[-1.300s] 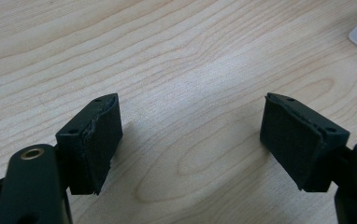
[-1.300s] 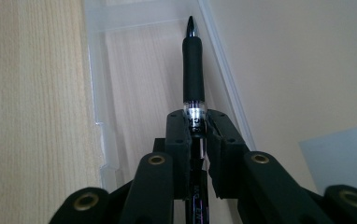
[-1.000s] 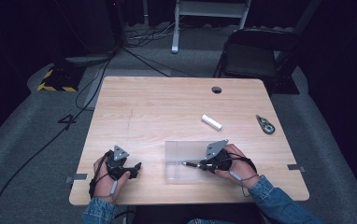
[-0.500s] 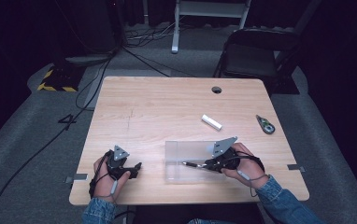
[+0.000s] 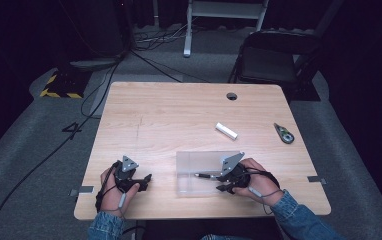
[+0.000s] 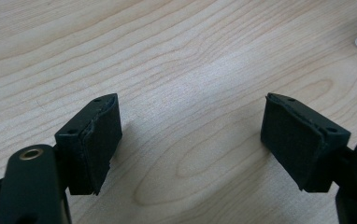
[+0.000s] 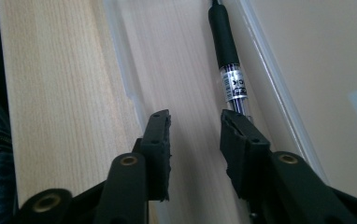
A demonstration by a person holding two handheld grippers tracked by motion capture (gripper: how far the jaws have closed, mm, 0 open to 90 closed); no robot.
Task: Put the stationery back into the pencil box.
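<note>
Table [image 5: 179, 115]: light wood, and you're working along its near edge with both hands.
Clear tray [image 5: 199, 175]: shallow and see-through, it sits at the near edge, just right of the middle.
Right gripper [image 5: 218, 181]: it lies low over the tray's right end, pointing left. Its jaws have just been opening and now stand a little apart, gripping nothing.
Left gripper [image 5: 146, 179]: it rests near the near-left corner, jaws wide apart over bare wood, nothing between them.
Pen [image 7: 228, 56]: black grip, clear barrel, lying inside the tray along its far wall. Its barrel runs just beside your right gripper's right-hand pad [image 7: 235, 140], outside the gap; I can't tell whether they touch.
</note>
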